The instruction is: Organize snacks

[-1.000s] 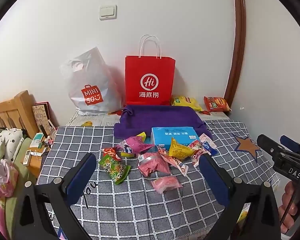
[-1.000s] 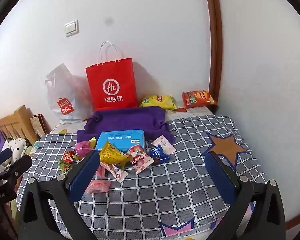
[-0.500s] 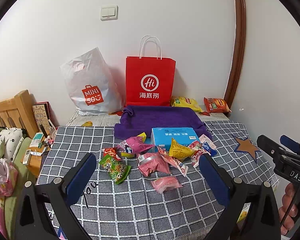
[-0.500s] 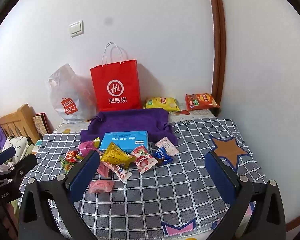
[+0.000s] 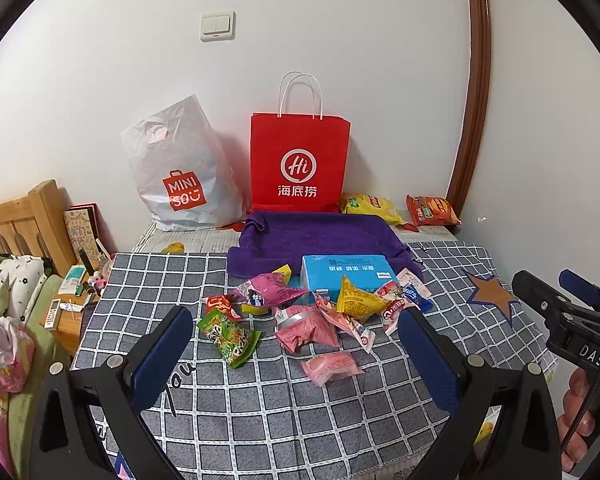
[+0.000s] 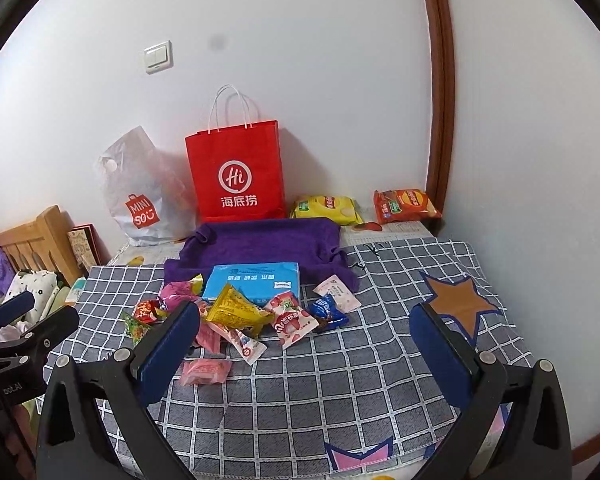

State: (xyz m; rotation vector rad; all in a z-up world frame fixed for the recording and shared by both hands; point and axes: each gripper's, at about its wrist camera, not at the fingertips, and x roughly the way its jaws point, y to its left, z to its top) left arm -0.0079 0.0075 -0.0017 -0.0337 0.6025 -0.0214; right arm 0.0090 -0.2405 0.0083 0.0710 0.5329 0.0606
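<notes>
Both grippers, left gripper (image 5: pixel 296 354) and right gripper (image 6: pixel 304 344), hover with jaws spread wide and empty, presumably staged for a first pick. The snacks (image 5: pixel 312 312) lie scattered mid-table on the checked cloth (image 5: pixel 260 408), just before the purple towel (image 5: pixel 320 232).

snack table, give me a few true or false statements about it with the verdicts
1. Both grippers, left and right, have jaws wide open and hold nothing. True.
2. The red paper bag lies flat on the cloth. False: it stands upright against the wall.
3. The blue box rests partly on the purple towel. True.
4. The yellow chip bag sits in the snack pile. False: it lies apart, by the back wall.
</notes>
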